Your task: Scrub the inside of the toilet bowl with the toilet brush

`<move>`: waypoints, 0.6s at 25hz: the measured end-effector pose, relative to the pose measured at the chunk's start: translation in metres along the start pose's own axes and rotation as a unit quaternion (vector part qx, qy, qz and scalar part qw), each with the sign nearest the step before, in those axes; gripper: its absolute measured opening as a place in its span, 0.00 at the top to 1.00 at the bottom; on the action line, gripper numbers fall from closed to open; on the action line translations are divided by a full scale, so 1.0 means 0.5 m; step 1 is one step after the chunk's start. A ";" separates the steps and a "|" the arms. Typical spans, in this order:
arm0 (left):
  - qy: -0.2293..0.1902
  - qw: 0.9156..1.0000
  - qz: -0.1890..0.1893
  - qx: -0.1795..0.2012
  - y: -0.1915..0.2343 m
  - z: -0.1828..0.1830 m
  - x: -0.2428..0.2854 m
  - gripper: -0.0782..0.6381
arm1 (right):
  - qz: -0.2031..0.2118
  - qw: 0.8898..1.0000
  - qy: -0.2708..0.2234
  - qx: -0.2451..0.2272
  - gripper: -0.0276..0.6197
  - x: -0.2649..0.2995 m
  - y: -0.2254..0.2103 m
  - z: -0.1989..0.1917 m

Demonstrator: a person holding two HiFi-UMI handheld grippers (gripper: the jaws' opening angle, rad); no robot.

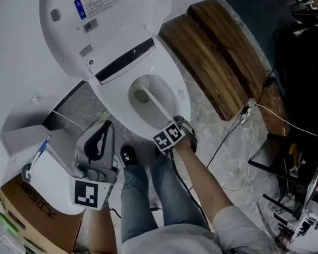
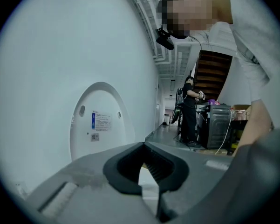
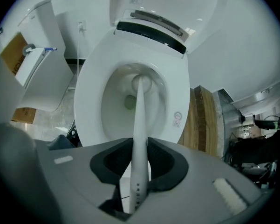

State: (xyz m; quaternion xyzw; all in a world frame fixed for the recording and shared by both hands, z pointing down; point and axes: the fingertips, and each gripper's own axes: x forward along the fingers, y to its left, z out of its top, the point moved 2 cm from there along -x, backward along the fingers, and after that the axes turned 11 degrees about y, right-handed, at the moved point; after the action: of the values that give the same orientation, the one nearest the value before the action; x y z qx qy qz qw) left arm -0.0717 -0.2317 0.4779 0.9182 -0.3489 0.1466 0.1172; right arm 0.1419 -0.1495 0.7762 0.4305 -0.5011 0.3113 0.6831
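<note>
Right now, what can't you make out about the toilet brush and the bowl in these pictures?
- Head of the toilet brush: head and right gripper views, too small and pale against the toilet bowl to show bristles or contact.
- Handle's near end: right gripper view, hidden inside the right hand-held gripper.
- Print on the lid label: head view, too small to read.

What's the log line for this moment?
right gripper: shut on toilet brush | brush: head down inside toilet bowl | left gripper: shut, empty, held beside the bowl | lid: up
</note>
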 end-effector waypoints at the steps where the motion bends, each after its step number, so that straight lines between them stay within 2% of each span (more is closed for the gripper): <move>1: 0.002 1.000 -0.004 0.003 0.003 -0.002 -0.002 0.89 | -0.001 1.000 0.008 0.011 0.81 0.002 -0.005 -0.005; 7: 0.005 1.000 -0.027 0.014 0.015 0.000 -0.010 0.89 | -0.019 0.998 0.052 0.032 0.81 0.005 -0.023 -0.037; 15: 0.000 0.998 -0.056 0.022 0.009 0.014 -0.003 0.89 | -0.010 0.993 0.099 0.064 0.81 0.000 -0.022 -0.100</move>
State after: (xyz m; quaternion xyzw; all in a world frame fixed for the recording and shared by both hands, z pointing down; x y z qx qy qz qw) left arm -0.0745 -0.2364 0.4717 0.9385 -0.2940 0.1473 0.1053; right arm 0.1721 -0.1091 0.7670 0.4453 -0.4059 0.3771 0.7034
